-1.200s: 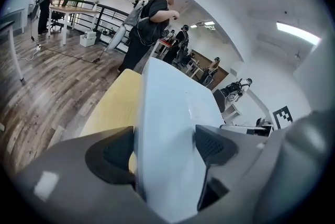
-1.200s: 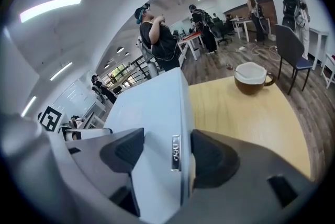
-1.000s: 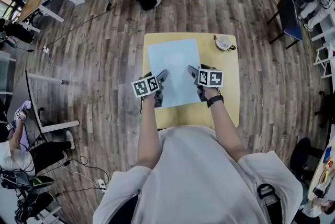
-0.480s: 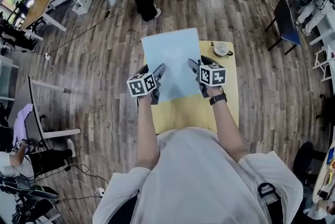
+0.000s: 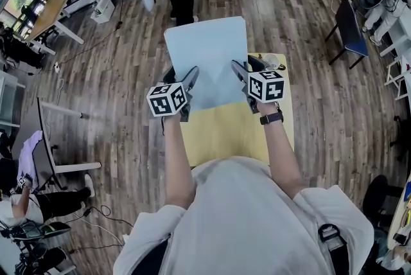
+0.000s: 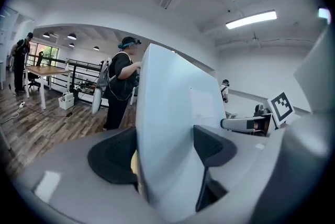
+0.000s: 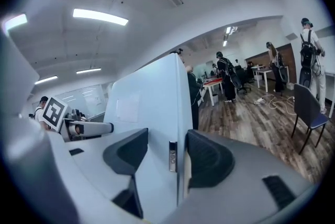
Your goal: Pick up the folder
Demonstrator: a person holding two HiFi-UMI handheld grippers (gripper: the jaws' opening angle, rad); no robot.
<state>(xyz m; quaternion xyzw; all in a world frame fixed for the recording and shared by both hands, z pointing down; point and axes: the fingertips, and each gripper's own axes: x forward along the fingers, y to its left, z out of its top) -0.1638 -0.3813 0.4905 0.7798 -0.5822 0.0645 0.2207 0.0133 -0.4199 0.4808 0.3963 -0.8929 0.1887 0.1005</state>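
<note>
Head view: the folder (image 5: 209, 55), flat on the table (image 5: 231, 132) a second ago, now hangs above its far end, left gripper (image 5: 190, 79) clamping one edge and right gripper (image 5: 240, 72) closing tighter on the other, so pickup looks essentially done.

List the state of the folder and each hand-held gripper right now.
folder: lifted off the table, gripped at both side edges.
left hand-held gripper: shut on the folder's left edge.
right hand-held gripper: jaws closing, pads pressing the folder's right edge between them.
</note>
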